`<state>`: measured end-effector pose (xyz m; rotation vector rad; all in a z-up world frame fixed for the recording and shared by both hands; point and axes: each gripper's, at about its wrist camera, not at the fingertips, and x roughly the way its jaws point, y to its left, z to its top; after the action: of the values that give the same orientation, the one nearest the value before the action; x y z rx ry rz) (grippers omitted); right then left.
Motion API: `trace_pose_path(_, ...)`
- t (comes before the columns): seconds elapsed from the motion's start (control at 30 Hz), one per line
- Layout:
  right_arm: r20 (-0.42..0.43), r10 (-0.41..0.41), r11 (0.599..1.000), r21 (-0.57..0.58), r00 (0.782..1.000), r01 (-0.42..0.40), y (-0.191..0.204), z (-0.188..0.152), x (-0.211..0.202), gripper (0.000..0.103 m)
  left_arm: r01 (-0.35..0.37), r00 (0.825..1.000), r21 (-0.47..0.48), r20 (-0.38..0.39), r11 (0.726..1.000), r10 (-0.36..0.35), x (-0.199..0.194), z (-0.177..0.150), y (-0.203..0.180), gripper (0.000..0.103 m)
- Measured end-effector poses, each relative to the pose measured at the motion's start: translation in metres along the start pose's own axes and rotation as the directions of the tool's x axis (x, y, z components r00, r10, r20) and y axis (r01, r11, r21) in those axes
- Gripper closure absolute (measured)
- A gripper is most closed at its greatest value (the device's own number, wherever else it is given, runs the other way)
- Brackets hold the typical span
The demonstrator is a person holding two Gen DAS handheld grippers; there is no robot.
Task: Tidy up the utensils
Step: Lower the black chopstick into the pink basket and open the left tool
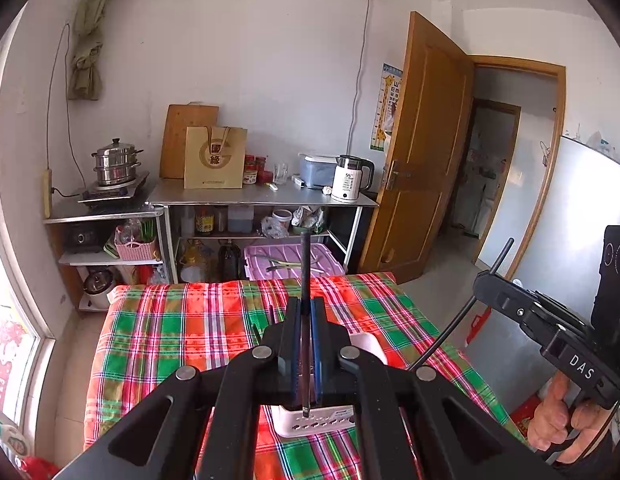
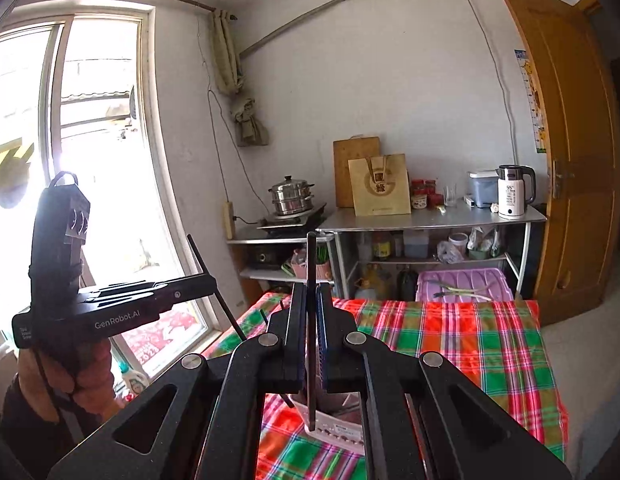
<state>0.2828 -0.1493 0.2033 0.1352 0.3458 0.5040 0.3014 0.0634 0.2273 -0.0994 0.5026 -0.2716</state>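
Note:
My left gripper point(image 1: 305, 306) is shut on a dark chopstick point(image 1: 305, 264) that stands upright between the pads, its lower tip over a white perforated utensil holder point(image 1: 316, 422) on the plaid tablecloth. My right gripper point(image 2: 311, 292) is shut on another dark chopstick point(image 2: 311, 256), also upright, its lower end by the same white holder point(image 2: 338, 430). Each gripper shows in the other's view: the right one point(image 1: 486, 276) at the right with its chopstick, the left one point(image 2: 210, 280) at the left with its chopstick.
The table with the plaid cloth point(image 1: 170, 320) fills the foreground. Behind it stand a steel shelf unit point(image 1: 262, 198) with a kettle point(image 1: 350, 178), paper bag and jars, a steamer pot point(image 1: 116, 162), and a purple bin point(image 1: 290, 260). A wooden door point(image 1: 422, 168) stands open at right.

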Motion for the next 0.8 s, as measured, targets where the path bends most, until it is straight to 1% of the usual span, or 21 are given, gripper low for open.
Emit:
trace_pose_path(0.33,-0.027,-0.022,0.999,0.044,0.999,0.023,-0.024,-0.012,0.045,0.098,0.016,1.0,-0.019,-0.021,1.0,-0.017,0.046,-0.007,0.01,0.099)
trace_pose_path(0.63,-0.085,-0.028,0.997,0.063,0.996,0.034,-0.035,-0.031,0.067,0.098,0.024,0.997,-0.028,-0.068,0.999,-0.026,0.077,-0.03,0.016,0.099)
trace_pose_path(0.8,-0.125,-0.033,0.998,0.055,0.992,0.04,-0.036,-0.041,0.075,0.098,0.024,0.995,-0.031,-0.099,0.999,-0.027,0.09,-0.044,0.019,0.099)
